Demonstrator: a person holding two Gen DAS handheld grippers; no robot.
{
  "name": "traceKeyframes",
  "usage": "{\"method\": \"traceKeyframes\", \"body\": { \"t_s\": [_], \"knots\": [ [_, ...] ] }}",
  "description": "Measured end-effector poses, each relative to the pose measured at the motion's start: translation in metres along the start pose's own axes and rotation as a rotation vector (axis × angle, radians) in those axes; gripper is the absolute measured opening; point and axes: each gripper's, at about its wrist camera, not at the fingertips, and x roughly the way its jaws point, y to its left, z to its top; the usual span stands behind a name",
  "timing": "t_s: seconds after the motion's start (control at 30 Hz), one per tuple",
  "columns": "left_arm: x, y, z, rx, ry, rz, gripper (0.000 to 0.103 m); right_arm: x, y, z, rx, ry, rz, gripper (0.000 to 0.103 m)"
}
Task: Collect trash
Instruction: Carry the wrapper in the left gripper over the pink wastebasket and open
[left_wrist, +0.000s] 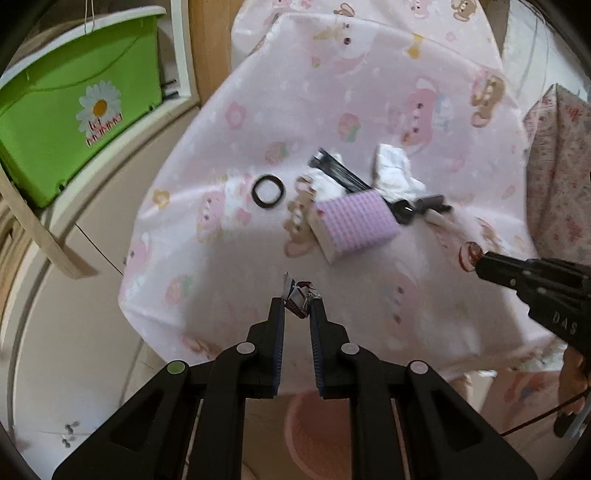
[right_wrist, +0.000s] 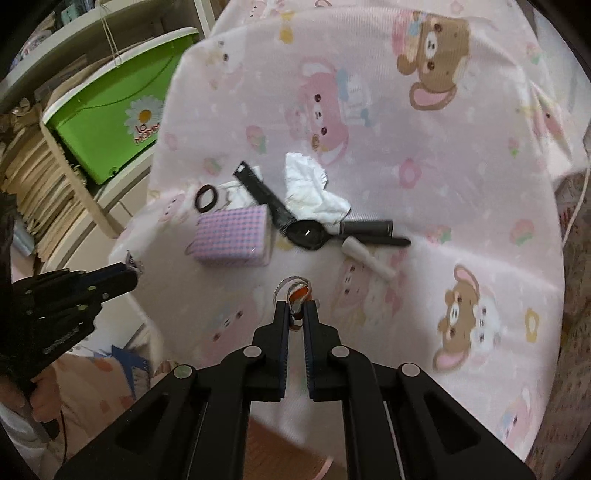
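Observation:
My left gripper (left_wrist: 297, 301) is shut on a crumpled foil wrapper (left_wrist: 300, 294), held over the near edge of the pink bed sheet (left_wrist: 369, 92); it shows in the right wrist view (right_wrist: 127, 271) at the left. My right gripper (right_wrist: 297, 303) is shut on a small clear plastic cap with an orange bit (right_wrist: 297, 292); it also shows in the left wrist view (left_wrist: 471, 257). A crumpled white tissue (right_wrist: 310, 184) lies further back on the sheet, also visible in the left wrist view (left_wrist: 393, 171). A second tissue (right_wrist: 238, 194) lies behind the purple box.
On the sheet lie a purple checked box (right_wrist: 232, 236), a black hair tie (right_wrist: 205, 198), a black comb (right_wrist: 262, 195), a black round-headed tool (right_wrist: 310, 232), a black tube (right_wrist: 365, 227) and a white stick (right_wrist: 369, 260). A green bin (left_wrist: 70, 107) sits on a shelf at left. A pink basin (left_wrist: 317, 435) is below.

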Motion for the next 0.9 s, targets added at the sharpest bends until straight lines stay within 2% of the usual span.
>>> {"method": "traceKeyframes", "body": {
  "t_s": [0.07,0.13,0.23,0.37,0.47,0.57,0.73,0.9],
  "knots": [
    [-0.011,0.000,-0.001,-0.015,0.020,-0.036,0.013,-0.021,0.015,-0.006,-0.039,-0.012,0.009,0.009],
    [-0.021,-0.001,-0.002,-0.031,0.041,-0.035,0.013,-0.042,0.028,-0.010,-0.075,-0.030,-0.003,0.009],
    [-0.032,-0.003,-0.008,-0.049,0.035,-0.061,0.013,-0.071,0.046,-0.024,-0.076,-0.053,0.035,0.009],
    [-0.033,-0.007,-0.027,-0.042,0.035,-0.057,0.013,-0.080,0.061,-0.050,-0.061,-0.052,0.074,0.009],
    [-0.020,-0.005,-0.043,-0.061,0.056,-0.079,0.013,-0.067,0.062,-0.068,-0.062,-0.034,0.068,0.009],
    [-0.001,-0.002,-0.054,-0.095,0.132,-0.103,0.013,-0.045,0.057,-0.086,-0.043,0.025,0.048,0.009],
    [0.016,-0.002,-0.065,-0.087,0.196,-0.101,0.013,-0.019,0.054,-0.101,-0.051,0.091,0.035,0.009],
    [0.045,-0.007,-0.078,-0.088,0.302,-0.129,0.013,0.011,0.052,-0.114,-0.038,0.182,0.039,0.009]
  ]
}}
